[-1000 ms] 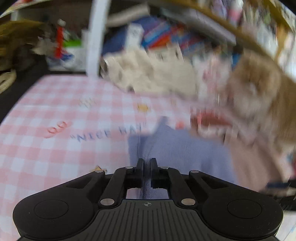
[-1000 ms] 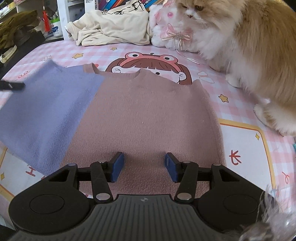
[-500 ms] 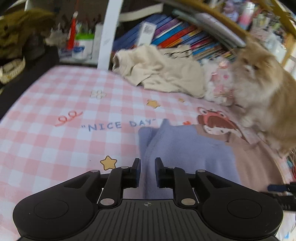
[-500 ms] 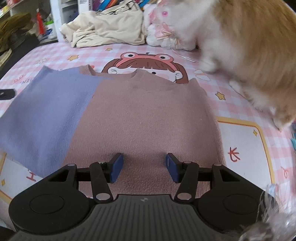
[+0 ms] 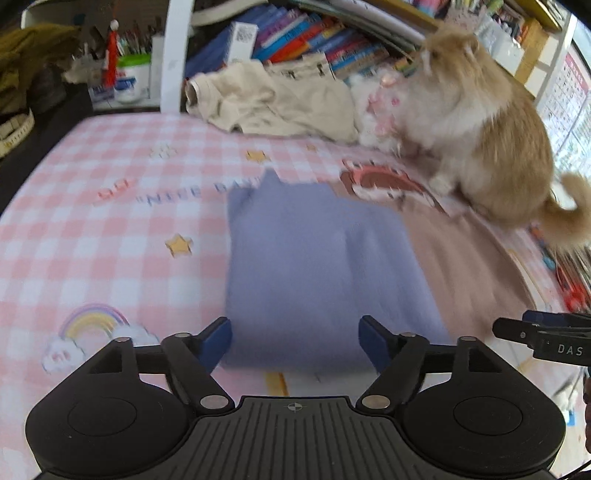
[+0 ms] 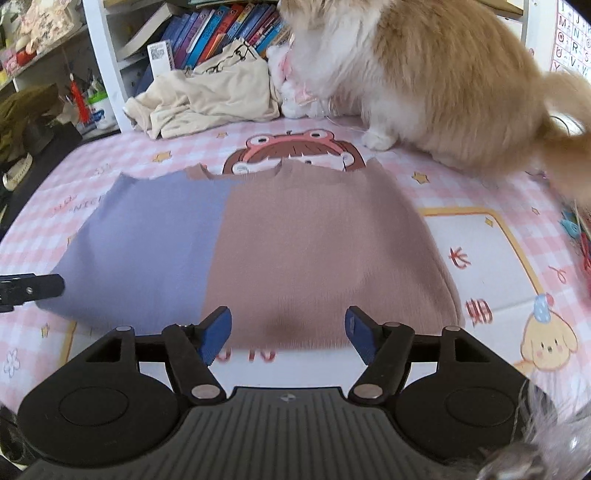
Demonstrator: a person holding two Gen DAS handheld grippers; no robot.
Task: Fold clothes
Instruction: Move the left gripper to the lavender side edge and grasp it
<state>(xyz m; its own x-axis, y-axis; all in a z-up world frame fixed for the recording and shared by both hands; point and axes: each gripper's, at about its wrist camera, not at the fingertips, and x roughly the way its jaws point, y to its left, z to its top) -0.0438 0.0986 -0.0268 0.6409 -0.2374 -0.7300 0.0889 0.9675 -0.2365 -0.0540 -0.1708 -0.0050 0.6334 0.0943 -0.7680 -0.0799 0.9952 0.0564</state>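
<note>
A knit sweater lies flat on the pink checked mat, its brown body (image 6: 317,251) to the right and a folded-in blue part (image 6: 147,243) on the left. In the left wrist view the blue part (image 5: 310,266) fills the middle and the brown part (image 5: 469,266) lies to its right. My left gripper (image 5: 295,341) is open and empty just before the blue hem. My right gripper (image 6: 288,334) is open and empty at the brown hem. Each gripper's tip shows at the edge of the other's view.
A fluffy ginger cat (image 6: 436,74) sits at the mat's far right, close to the sweater's collar; it also shows in the left wrist view (image 5: 491,125). A crumpled cream garment (image 6: 207,99) lies at the back by a bookshelf (image 6: 221,33).
My left gripper let go of the blue part, opened wide and drew back to the hem. The blue part now lies flat. My right gripper also drew back. The cat shifted at the back.
</note>
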